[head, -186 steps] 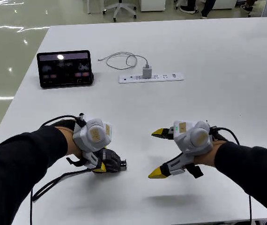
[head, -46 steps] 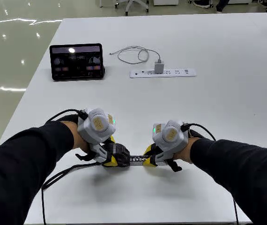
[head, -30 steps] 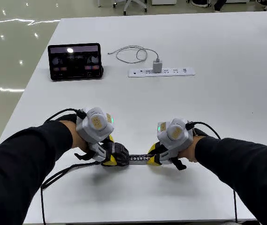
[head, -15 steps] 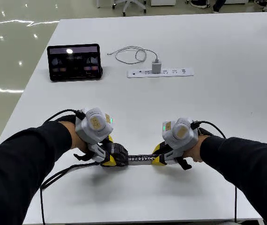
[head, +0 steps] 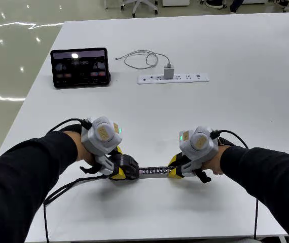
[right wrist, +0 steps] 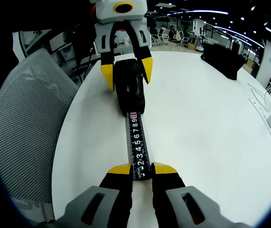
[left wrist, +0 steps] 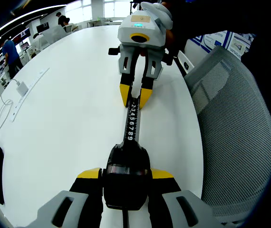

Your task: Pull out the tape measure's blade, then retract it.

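Left claw clamping tape measure, right claw pinching short exposed blade, blade's end hidden between tips

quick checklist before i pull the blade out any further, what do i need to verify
1. Case grip: the left hand-held gripper is shut on the tape measure case: ok.
2. Blade grip: the right hand-held gripper pinches the blade near its tip: ok.
3. Blade runs straight between the two, no kink or twist: ok.
4. Bare table beyond the right hand-held gripper for more pull: ok.
5. Blade lock released: cannot tell.
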Available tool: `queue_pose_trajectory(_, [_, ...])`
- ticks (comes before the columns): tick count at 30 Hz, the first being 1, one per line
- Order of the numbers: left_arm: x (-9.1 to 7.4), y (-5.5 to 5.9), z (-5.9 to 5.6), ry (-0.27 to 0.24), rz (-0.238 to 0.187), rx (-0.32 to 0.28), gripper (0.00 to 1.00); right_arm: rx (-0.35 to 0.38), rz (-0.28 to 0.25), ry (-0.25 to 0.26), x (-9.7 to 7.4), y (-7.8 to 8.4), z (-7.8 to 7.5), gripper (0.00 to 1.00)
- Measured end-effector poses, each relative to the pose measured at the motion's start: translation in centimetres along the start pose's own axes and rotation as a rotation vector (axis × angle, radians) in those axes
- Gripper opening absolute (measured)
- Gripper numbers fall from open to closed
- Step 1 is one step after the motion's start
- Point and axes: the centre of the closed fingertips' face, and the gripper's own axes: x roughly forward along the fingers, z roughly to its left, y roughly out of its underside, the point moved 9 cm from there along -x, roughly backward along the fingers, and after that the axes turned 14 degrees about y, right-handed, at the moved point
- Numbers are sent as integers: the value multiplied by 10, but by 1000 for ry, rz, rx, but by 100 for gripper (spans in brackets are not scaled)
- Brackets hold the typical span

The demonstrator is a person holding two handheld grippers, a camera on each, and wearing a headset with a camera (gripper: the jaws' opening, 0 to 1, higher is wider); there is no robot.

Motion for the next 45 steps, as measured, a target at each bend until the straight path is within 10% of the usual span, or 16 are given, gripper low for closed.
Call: queue_pose_trajectory(45, [1, 0, -1, -4, -8, 1, 32, 36, 14, 6, -23, 21, -8, 10])
